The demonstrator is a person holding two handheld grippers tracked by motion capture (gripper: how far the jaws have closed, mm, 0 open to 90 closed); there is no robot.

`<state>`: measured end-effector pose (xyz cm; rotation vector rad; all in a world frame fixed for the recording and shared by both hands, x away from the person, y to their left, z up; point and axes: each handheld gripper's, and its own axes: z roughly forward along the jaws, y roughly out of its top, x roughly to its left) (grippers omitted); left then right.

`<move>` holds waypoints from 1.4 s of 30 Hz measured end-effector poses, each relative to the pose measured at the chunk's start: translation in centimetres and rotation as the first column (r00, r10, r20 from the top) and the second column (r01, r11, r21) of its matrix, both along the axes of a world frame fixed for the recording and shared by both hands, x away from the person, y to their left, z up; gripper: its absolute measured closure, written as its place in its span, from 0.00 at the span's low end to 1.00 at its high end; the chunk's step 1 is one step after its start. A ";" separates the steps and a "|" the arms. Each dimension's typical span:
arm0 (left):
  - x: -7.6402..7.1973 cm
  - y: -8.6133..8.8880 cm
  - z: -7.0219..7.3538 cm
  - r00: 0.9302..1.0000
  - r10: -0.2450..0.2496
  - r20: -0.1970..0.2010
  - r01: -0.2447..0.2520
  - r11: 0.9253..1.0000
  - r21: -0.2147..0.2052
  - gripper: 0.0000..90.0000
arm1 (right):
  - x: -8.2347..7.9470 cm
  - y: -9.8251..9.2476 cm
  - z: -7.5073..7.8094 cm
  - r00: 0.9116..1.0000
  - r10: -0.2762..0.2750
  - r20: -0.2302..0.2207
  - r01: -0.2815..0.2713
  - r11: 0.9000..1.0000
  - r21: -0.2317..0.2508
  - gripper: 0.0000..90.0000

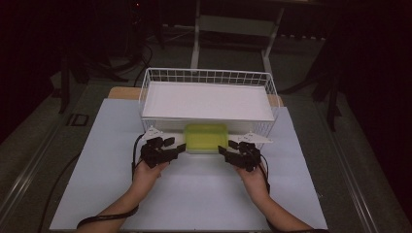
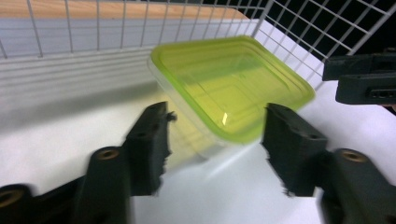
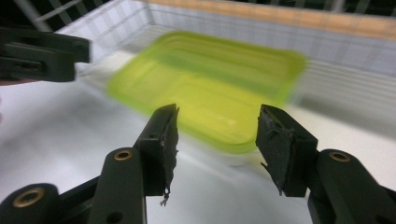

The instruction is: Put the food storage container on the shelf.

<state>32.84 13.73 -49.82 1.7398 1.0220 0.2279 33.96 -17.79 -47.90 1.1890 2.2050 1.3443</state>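
A clear plastic container with a yellow-green lid (image 1: pixel 206 137) (image 2: pixel 233 84) (image 3: pixel 210 84) lies on the white mat just in front of the wire basket. My left gripper (image 1: pixel 176 144) (image 2: pixel 217 126) is at its left end, jaws open, with the container's near corner just beyond the gap and the pads apart from it. At the right end my right gripper (image 1: pixel 227 146) (image 3: pixel 217 116) also stands open, the container's edge lying past its tips, untouched. Each gripper view also catches the other gripper, the right one (image 2: pixel 364 79) and the left one (image 3: pixel 42 53), off to the side.
A white wire basket (image 1: pixel 209 73) stands directly behind the container, with a flat white panel (image 1: pixel 206 99) lying in it. The white mat (image 1: pixel 194 194) covers the table toward me. Dark floor and a stand's legs (image 1: pixel 197 39) lie beyond the table.
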 end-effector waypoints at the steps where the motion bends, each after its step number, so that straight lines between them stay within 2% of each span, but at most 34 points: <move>1: -0.3 0.2 -0.1 1.000 -0.027 0.003 0.027 1.000 0.001 0.31 | -0.3 0.5 -0.1 0.999 0.043 -0.021 -0.043 0.999 0.011 0.52; 5: -0.9 0.5 -0.5 0.999 -0.049 -0.007 0.049 0.999 -0.012 0.24 | -0.8 1.5 -0.6 0.997 0.071 -0.028 -0.071 0.997 -0.015 0.55; 6: -1.5 0.7 -0.6 0.998 -0.065 0.009 0.066 0.998 -0.024 0.24 | -0.9 1.8 -0.7 0.996 0.079 -0.028 -0.080 0.997 -0.018 0.57; 7: -1.7 0.7 -0.6 0.998 -0.069 0.012 0.069 0.997 -0.021 0.18 | -1.2 2.4 -1.0 0.998 0.061 -0.023 -0.062 0.997 -0.037 0.62; 10: -2.5 1.0 -0.5 0.993 -0.117 0.026 0.118 0.991 -0.059 0.09 | -1.3 3.1 -1.5 1.000 0.024 -0.015 -0.025 0.997 -0.080 0.77; 11: -2.9 1.1 -0.4 0.992 -0.123 0.030 0.125 0.991 -0.056 0.02 | -1.3 3.2 -1.7 1.000 0.022 -0.021 -0.023 0.996 -0.088 0.86; 13: -3.4 1.0 -0.3 0.993 -0.113 0.041 0.114 0.993 -0.015 0.01 | -1.1 3.5 -2.3 0.999 0.016 -0.035 -0.020 0.994 -0.107 1.00; 15: -3.6 1.0 -0.3 0.991 -0.130 0.041 0.131 0.991 -0.018 0.01 | -0.9 4.0 -2.9 0.999 0.017 -0.050 -0.024 0.991 -0.134 1.00; 18: -3.7 0.8 -0.6 0.990 -0.132 0.039 0.132 0.991 -0.009 0.01 | -0.5 4.3 -3.4 0.998 0.012 -0.060 -0.021 0.989 -0.144 1.00; 19: -3.7 0.6 -0.9 0.989 -0.142 0.027 0.142 0.990 0.003 0.01 | -0.3 4.5 -3.6 0.998 0.014 -0.060 -0.022 0.988 -0.150 1.00; 22: -3.8 0.1 -1.3 0.988 -0.149 0.027 0.148 0.989 0.021 0.01 | 0.4 4.9 -4.0 0.998 0.007 -0.062 -0.016 0.989 -0.147 1.00; 28: -3.9 0.0 -1.4 0.989 -0.130 0.064 0.128 0.991 0.035 0.01 | 1.7 5.5 -4.4 0.998 0.001 -0.062 -0.009 0.992 -0.126 1.00; 31: -3.9 0.2 -1.5 0.991 -0.117 0.062 0.115 0.993 0.031 0.01 | 2.4 6.0 -4.6 0.999 0.002 -0.053 -0.009 0.993 -0.121 1.00; 32: -3.9 0.3 -1.6 0.992 -0.113 0.061 0.112 0.994 0.017 0.01 | 2.5 6.1 -4.6 0.999 0.000 -0.050 -0.006 0.992 -0.126 1.00; 37: -3.8 0.4 -1.7 0.992 -0.108 0.063 0.106 0.994 0.030 0.01 | 3.8 6.6 -4.7 0.999 -0.023 -0.042 0.017 0.992 -0.121 1.00; 40: -3.8 0.5 -1.8 0.992 -0.111 0.052 0.111 0.994 0.002 0.01 | 4.3 6.7 -4.7 0.998 -0.042 -0.052 0.036 0.994 -0.102 1.00; 42: -3.8 0.6 -1.9 0.992 -0.111 0.056 0.111 0.994 0.002 0.01 | 4.6 6.9 -4.7 0.998 -0.045 -0.038 0.041 0.993 -0.111 1.00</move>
